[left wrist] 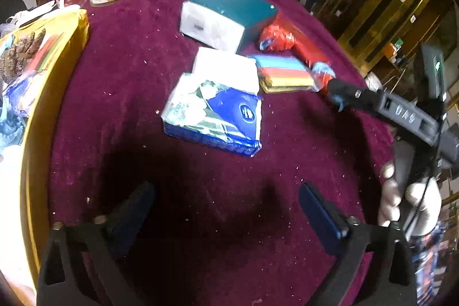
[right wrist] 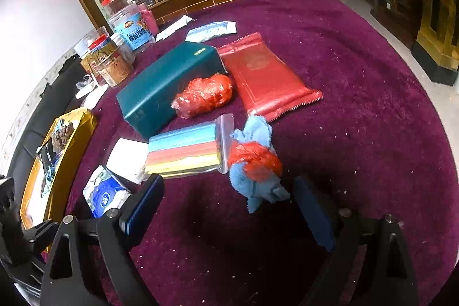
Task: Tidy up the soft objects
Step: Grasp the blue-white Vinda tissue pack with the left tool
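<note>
Blue cloth bundle wrapped in red plastic (right wrist: 255, 165) lies on the maroon-covered desk (right wrist: 358, 119), just beside the rainbow-striped pack (right wrist: 183, 152) and just ahead of the right hand-held gripper (right wrist: 226, 208), whose jaws stand apart, released, one finger near the cloth. Left hand-held gripper (left wrist: 226, 208) is likewise released, hovering over bare desk with nothing between its fingers. Blue-and-white tissue pack (left wrist: 213, 116), green box (right wrist: 166, 85), red crumpled bag (right wrist: 203, 95) and red flat pouch (right wrist: 266, 79) lie nearby; a yellow tray (right wrist: 71, 151) sits at the left edge.

On the plum-purple cloth (right wrist: 358, 105) speckled with pale crumbs lie a dark teal pack (right wrist: 166, 82), a red packet (right wrist: 266, 79) with a gold emblem, a blue, red and yellow striped bundle (right wrist: 183, 152), a blue-and-white tissue pack (left wrist: 215, 113) and a sky-blue rag (right wrist: 255, 185) wrapped in orange-red.
</note>
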